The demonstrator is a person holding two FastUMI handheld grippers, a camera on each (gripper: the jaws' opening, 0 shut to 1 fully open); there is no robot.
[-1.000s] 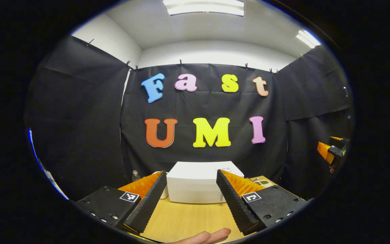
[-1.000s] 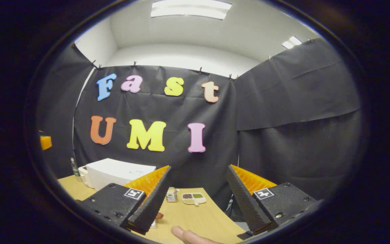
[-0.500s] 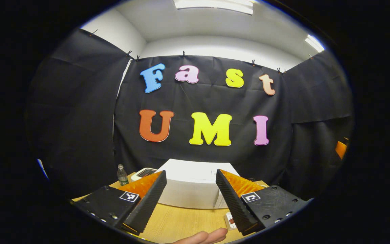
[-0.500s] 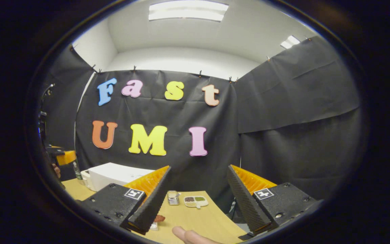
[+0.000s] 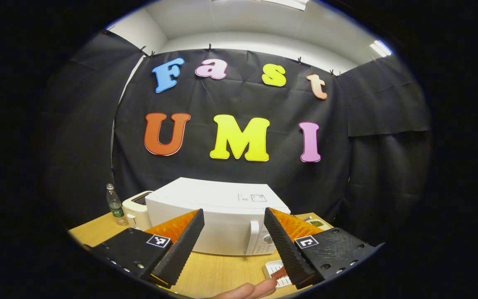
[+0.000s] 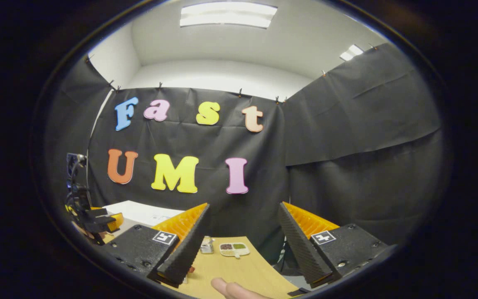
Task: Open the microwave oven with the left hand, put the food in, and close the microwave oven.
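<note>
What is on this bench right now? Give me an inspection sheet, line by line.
Surface: wooden table, light grain.
Job's things: white microwave with its door shut and its handle on the right; white tray of food in front of it.
Clutter: toaster and water bottle left of the microwave; divided dish and a small stack near the far table edge.
Grippers: left gripper open, facing the microwave; right gripper open, holding nothing.
Cables: nothing seen.
Surroundings: black cloth wall, white ceiling with a light panel.
</note>
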